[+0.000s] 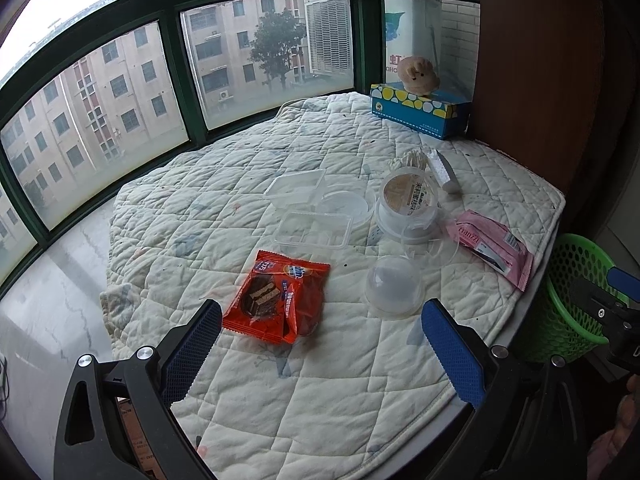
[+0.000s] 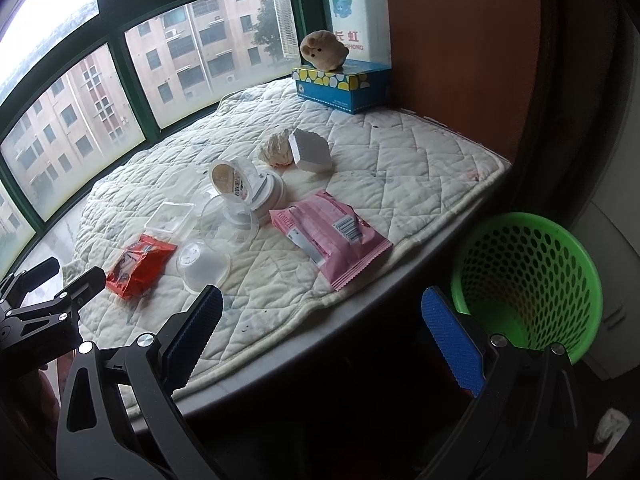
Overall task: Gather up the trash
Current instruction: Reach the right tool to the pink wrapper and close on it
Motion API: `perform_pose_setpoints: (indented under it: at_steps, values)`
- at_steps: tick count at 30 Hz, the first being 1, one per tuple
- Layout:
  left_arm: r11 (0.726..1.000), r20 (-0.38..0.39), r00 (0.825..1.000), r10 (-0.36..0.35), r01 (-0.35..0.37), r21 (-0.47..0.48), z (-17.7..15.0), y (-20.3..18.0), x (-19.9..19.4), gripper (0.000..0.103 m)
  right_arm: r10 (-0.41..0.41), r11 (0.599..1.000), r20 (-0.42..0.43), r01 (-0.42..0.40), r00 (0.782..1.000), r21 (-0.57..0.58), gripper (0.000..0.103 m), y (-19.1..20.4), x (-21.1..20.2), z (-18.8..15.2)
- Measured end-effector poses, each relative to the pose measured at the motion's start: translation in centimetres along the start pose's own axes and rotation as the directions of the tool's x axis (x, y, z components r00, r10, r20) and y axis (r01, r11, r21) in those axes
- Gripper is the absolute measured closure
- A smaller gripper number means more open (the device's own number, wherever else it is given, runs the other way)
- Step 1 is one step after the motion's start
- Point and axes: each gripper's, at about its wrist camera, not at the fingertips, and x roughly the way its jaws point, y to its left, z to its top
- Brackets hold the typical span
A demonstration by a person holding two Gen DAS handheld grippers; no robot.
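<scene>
Right now the trash lies scattered over a white quilted pad (image 1: 320,380) covering the window-side counter, and nothing has gone into the green perforated plastic basket (image 2: 532,280), which stands just off the counter's near right edge, looks empty, and sits low enough that items can be carried over and dropped in. The left gripper (image 1: 322,340) hovers above the near part of the pad with its blue-padded jaws spread wide and empty, aimed at the red-orange snack wrapper (image 1: 280,296) lying flat just ahead of it; that framing suggests the wrapper is its first pick. Beside the wrapper rests a clear plastic dome cup (image 1: 394,284) turned mouth-down, and farther back sit two clear rectangular trays (image 1: 312,230), a round white tub with a printed lid (image 1: 408,200), a crumpled tissue wad (image 2: 276,148) and a white foam block (image 2: 310,152). The pink flat snack packet (image 2: 332,236) lies near the counter's right edge, closest to the basket. The right gripper (image 2: 322,340) is likewise parted wide and holding nothing, poised between that packet and the basket, likely because it serves that side. A blue patterned tissue box (image 2: 344,88) topped by a small tan plush toy (image 2: 324,50) sits at the far corner, apparently not trash.
</scene>
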Motion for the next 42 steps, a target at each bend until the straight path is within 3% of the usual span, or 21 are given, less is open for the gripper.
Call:
perform_pose_setpoints:
  at_steps: [10, 26, 37, 42]
  values:
    - [1.0, -0.014, 1.0, 0.001, -0.001, 0.0, 1.7, -0.1, 1.3, 0.006, -0.006, 1.0, -0.028, 0.006, 1.0, -0.021, 0.004, -0.9, 1.9, 1.3]
    - [1.0, -0.061, 0.998, 0.004, -0.004, -0.001, 3.2, 0.6, 4.4, 0.006, 0.055, 0.987, -0.129, -0.073, 0.99, -0.145, 0.004, -1.3, 8.3, 3.8]
    - [1.0, -0.086, 0.996, -0.024, 0.025, 0.014, 4.0, 0.5, 6.7, 0.006, 0.088, 0.966, -0.21, -0.135, 0.974, -0.222, 0.005, -1.6, 13.1, 5.2]
    - [0.996, -0.109, 0.991, -0.081, 0.084, 0.028, 4.6, -0.1, 8.0, 0.006, 0.079, 0.951, -0.249, -0.148, 0.965, -0.271, 0.006, -1.4, 15.1, 5.5]
